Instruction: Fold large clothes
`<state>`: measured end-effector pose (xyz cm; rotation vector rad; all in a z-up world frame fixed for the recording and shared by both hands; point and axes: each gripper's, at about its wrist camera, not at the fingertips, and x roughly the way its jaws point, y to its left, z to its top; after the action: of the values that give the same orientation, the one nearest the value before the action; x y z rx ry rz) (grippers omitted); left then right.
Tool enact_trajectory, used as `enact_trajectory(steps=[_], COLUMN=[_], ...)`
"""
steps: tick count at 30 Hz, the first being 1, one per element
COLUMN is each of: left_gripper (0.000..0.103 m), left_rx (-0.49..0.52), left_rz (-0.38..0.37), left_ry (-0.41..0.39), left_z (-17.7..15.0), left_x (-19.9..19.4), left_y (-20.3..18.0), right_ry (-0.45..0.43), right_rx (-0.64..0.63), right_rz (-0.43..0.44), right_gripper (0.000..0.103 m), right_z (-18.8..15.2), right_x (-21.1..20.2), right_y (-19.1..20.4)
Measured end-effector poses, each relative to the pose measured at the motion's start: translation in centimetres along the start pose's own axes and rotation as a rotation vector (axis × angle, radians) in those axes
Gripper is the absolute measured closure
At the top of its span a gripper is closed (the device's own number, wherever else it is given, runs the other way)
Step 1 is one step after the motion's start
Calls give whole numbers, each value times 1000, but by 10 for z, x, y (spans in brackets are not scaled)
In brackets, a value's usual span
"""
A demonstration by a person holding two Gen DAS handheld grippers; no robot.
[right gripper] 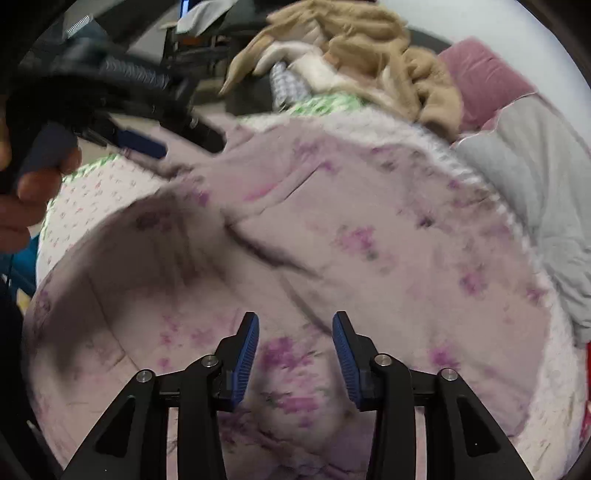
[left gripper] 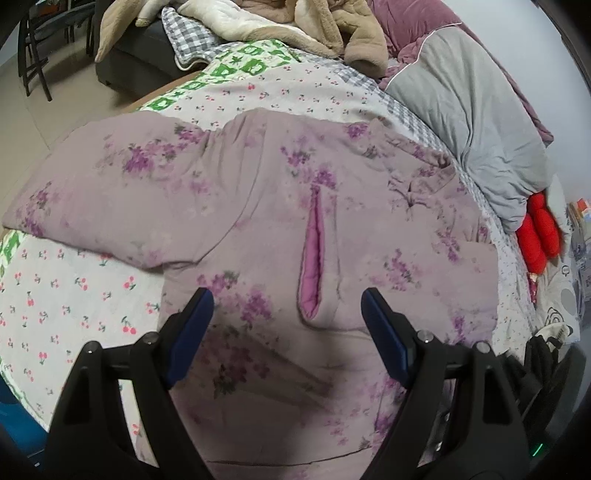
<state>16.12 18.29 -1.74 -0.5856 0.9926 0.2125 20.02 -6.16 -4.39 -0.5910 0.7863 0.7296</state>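
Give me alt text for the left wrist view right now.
The open left gripper hovers over a lilac floral padded garment spread on a cherry-print bedsheet, its pink-lined pocket slit between the fingers. A grey quilt and tan fleece lie behind.

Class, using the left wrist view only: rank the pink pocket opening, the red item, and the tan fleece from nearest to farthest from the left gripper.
From the left gripper:
1. Pink pocket opening on the floral jacket, just ahead between the fingers.
2. Red item, off to the right at the bed edge.
3. Tan fleece, far end, top centre.
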Motion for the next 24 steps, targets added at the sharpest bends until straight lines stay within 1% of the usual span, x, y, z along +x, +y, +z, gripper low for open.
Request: enact_trajectory(steps=[1, 3, 5, 7, 8, 10, 11, 12, 13, 14, 15, 16, 17, 18, 19, 20, 21, 22, 23, 24], left_gripper=[21, 21, 25, 32, 34, 47, 52, 62, 70, 74, 81, 84, 84, 84, 84, 84, 85, 85, 85, 84], left_rx=[-1, 11, 17, 38, 66, 122, 141, 157, 174, 181, 185, 180, 165, 162, 177, 206, 213, 208, 206, 202], left_rz=[-16, -42, -61, -55, -42, 2, 18, 35, 73, 88, 94, 93, 75, 39, -1, -18, -7, 22, 60, 94], left_ry=[3, 23, 27, 29, 34, 64, 85, 105, 126, 124, 114, 96, 52, -13, -81, -132, -142, -129, -82, -23], left_z=[2, 5, 6, 7, 6, 3, 0, -2, -6, -8, -8, -6, -1, 5, 10, 14, 15, 15, 13, 9], left_x=[3, 11, 21, 31, 41, 62, 72, 82, 93, 96, 96, 90, 76, 58, 40, 25, 21, 23, 35, 49], left_y=[-3, -10, -19, -29, -36, -50, -54, -57, -60, -61, -63, -64, -65, -66, -68, -70, -69, -65, -60, -55], right_ry=[0, 4, 20, 44, 60, 85, 100, 109, 112, 119, 127, 136, 142, 146, 148, 143, 136, 127, 127, 147], right_rx=[84, 245, 459, 607, 676, 768, 809, 844, 865, 885, 891, 890, 884, 875, 855, 827, 813, 807, 805, 792], right_rz=[-32, -65, -111, -158, -173, -192, -204, -196, -180, -154, -139, -127, -121, -113, -107, -114, -115, -105, -96, -105], right_gripper=[52, 51, 51, 51, 51, 51, 51, 51, 51, 51, 51, 51, 50, 50, 50, 50, 50, 50, 50, 49], right_z=[-1, -9, -26, -46, -58, -79, -91, -102, -110, -115, -116, -116, -113, -111, -106, -99, -96, -94, -93, -91], right_x=[-2, 0, 3, 6, 8, 12, 14, 15, 15, 20, 24, 27, 29, 32, 35, 35, 37, 39, 44, 52], right_y=[-22, -59, -110, -151, -172, -196, -207, -215, -219, -219, -217, -212, -208, -207, -205, -201, -199, -197, -195, -193])
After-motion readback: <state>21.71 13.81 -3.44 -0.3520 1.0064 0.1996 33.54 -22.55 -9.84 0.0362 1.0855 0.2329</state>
